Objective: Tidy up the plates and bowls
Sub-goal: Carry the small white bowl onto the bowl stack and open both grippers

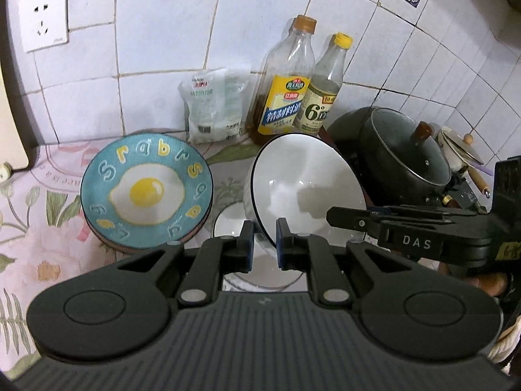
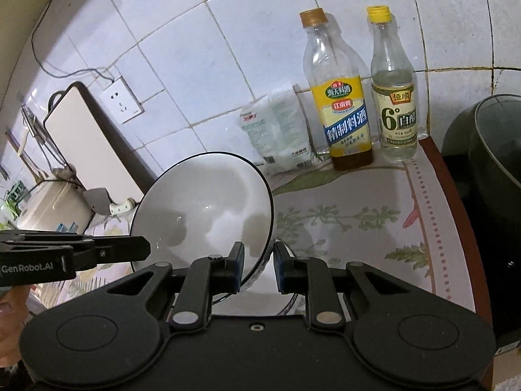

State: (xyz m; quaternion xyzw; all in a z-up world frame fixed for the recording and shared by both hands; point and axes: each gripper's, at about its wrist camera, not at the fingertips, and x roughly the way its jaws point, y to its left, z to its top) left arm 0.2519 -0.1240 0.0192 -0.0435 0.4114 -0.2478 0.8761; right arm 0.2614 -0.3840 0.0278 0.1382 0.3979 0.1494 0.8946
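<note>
A white bowl [image 1: 299, 179] with a thin black rim hangs tilted above the floral tablecloth. My left gripper [image 1: 263, 244] is shut on its lower rim. My right gripper [image 1: 335, 220] reaches in from the right and touches the bowl's right edge. In the right wrist view the same bowl [image 2: 202, 208] has its rim pinched in the shut right gripper [image 2: 259, 267], with the left gripper [image 2: 145, 249] coming in from the left. Under the raised bowl stands a second white bowl [image 1: 228, 224]. A blue fried-egg plate [image 1: 146, 192] lies to the left on top of another dish.
Two bottles [image 1: 286, 81] [image 1: 322, 91] and a white bag [image 1: 215, 104] stand against the tiled wall. A dark pot with a glass lid [image 1: 403, 156] sits at the right. A cutting board [image 2: 84, 143] and a rice cooker [image 2: 52, 205] stand far left.
</note>
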